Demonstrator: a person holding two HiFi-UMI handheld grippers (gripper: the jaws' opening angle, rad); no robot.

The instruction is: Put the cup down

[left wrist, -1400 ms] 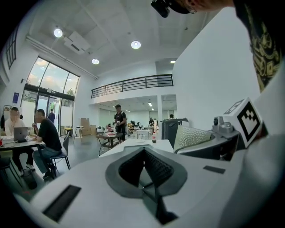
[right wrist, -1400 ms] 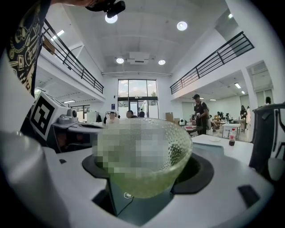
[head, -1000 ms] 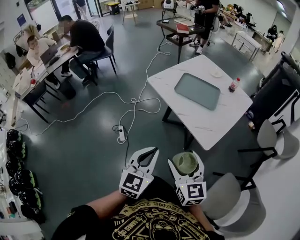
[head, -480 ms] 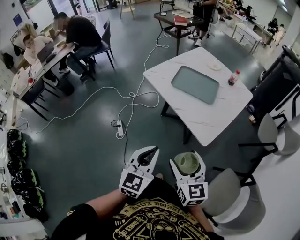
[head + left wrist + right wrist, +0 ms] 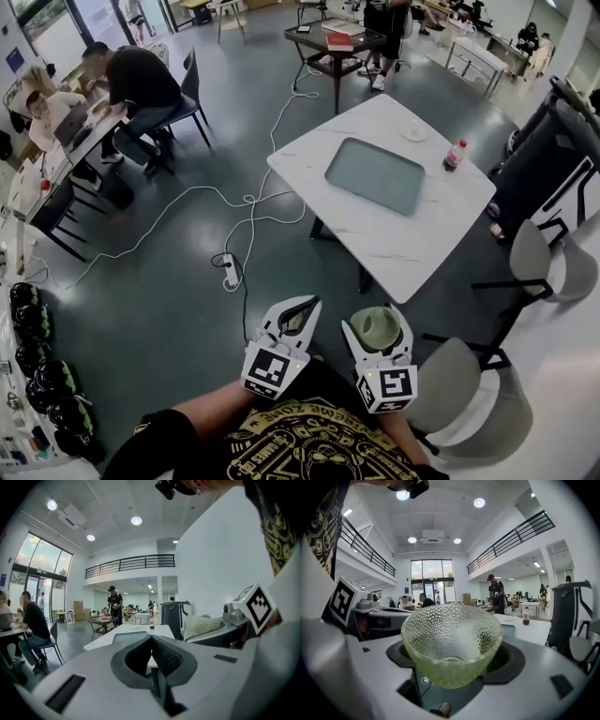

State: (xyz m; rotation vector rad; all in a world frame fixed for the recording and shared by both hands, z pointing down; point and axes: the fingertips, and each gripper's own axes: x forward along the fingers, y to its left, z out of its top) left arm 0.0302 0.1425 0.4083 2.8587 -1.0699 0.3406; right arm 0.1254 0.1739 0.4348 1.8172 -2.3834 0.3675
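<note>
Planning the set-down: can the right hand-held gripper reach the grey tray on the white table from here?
Probably not yet: the right hand-held gripper, shut on the green cup, is near the person's body, with floor between it and the table bearing the tray. Nothing blocks the path.

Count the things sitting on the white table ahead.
3. A grey tray lies in the middle, a small white dish sits near the far corner, and a red-labelled bottle stands by the far right edge. Nothing looks hidden from the head view.

Bright, even daylight plus ceiling spots (image 5: 136, 521); sharp centres, strong fisheye bending and dark corners.
</note>
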